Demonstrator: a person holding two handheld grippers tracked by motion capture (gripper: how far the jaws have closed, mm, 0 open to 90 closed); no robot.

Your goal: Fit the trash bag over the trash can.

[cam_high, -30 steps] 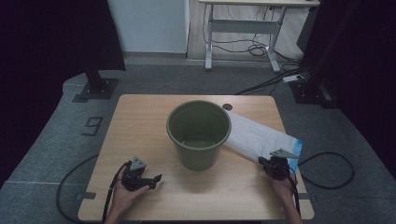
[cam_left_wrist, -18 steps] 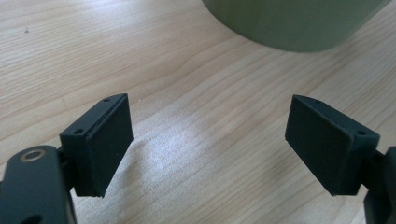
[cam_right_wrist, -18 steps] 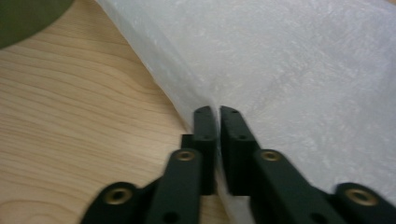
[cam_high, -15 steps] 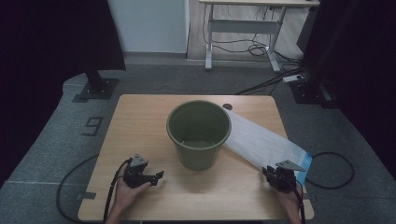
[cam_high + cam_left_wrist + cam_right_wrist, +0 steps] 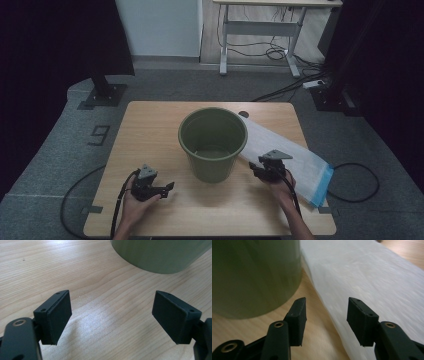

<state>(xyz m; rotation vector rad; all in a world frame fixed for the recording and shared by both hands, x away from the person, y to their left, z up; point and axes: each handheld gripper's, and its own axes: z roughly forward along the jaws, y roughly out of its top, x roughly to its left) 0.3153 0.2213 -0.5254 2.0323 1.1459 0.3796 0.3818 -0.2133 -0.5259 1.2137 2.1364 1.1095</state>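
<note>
White plastic bag (image 5: 292, 155): lies flat on the right part of the wooden table (image 5: 150, 135), running from behind the bucket at the far left of its length to the near right table edge, where its blue-trimmed end (image 5: 322, 187) overhangs slightly. In the right gripper view it appears as a wide, pale, slightly wrinkled sheet (image 5: 372, 285) just past the jaws and to their right.

Green plastic bucket (image 5: 213, 142): stands upright near the middle of the table, open end up, interior looking empty. The bag's far end is tucked against or behind its right side; contact cannot be told. Its lower wall shows at the top of the left gripper view (image 5: 160, 255) and at the left of the right gripper view (image 5: 254, 275).

Right gripper (image 5: 263, 172): held in the person's right hand (image 5: 280, 187), just right of the bucket's base and at the near edge of the bag. Its jaws have just been opening and stand partly apart, with nothing between them; bare wood and the bag's edge show past the gap (image 5: 325, 312).

Left gripper (image 5: 162, 189): held in the person's left hand (image 5: 132, 202) at the near left of the table, well apart from the bag, pointing right toward the bucket. Jaws spread wide with bare table between them (image 5: 111, 317).

Cables: one black cable trails from each gripper off the near table edge.

Surroundings: grey floor, a second desk at the far side.
</note>
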